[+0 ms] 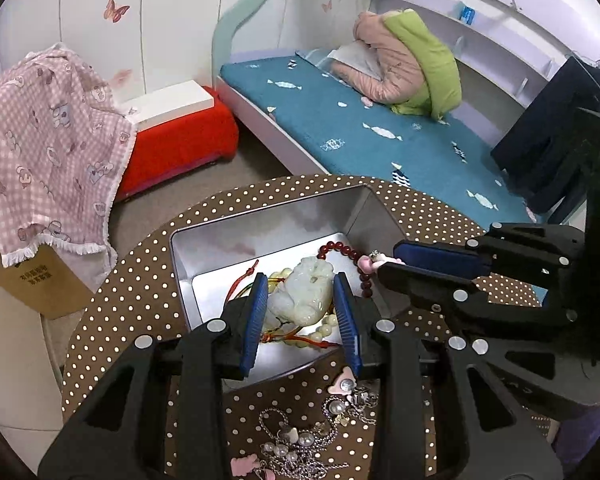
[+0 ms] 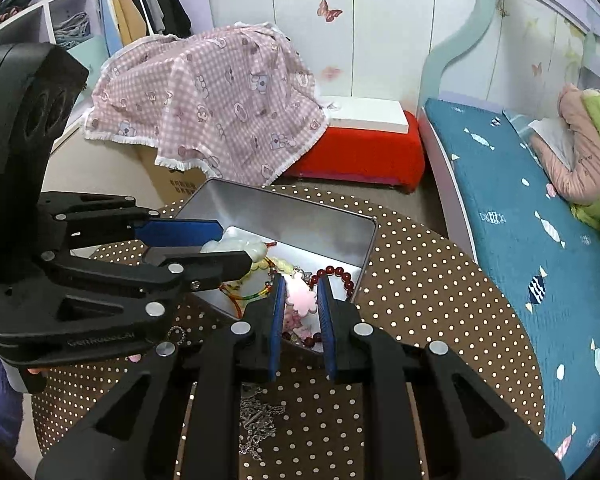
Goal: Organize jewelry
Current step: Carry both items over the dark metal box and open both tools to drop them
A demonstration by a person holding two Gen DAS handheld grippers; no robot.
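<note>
On the brown dotted table [image 1: 140, 280] stands an open silver tin [image 1: 180, 248] [image 2: 300, 216]. My left gripper [image 1: 300, 278] [image 2: 236, 244] hovers over it, shut on a pale green jade pendant [image 1: 300, 300] [image 2: 228, 245] with red and multicoloured cords trailing down. From the right, my right gripper [image 2: 301, 280] [image 1: 388, 258] is shut on a pink flower charm [image 2: 300, 300] [image 1: 367, 263] above the tin's near side. A dark red bead bracelet [image 1: 340, 246] [image 2: 340, 272] and cream beads [image 1: 328, 324] [image 2: 260, 266] lie in the tin.
A tangle of silver chains, pearls and pink charms [image 1: 300, 432] [image 2: 260, 416] lies on the table in front of the tin. Beyond the table are a blue bed [image 1: 360, 132], a red stool [image 1: 180, 144] and a pink checked cloth [image 1: 40, 140] over a cardboard box.
</note>
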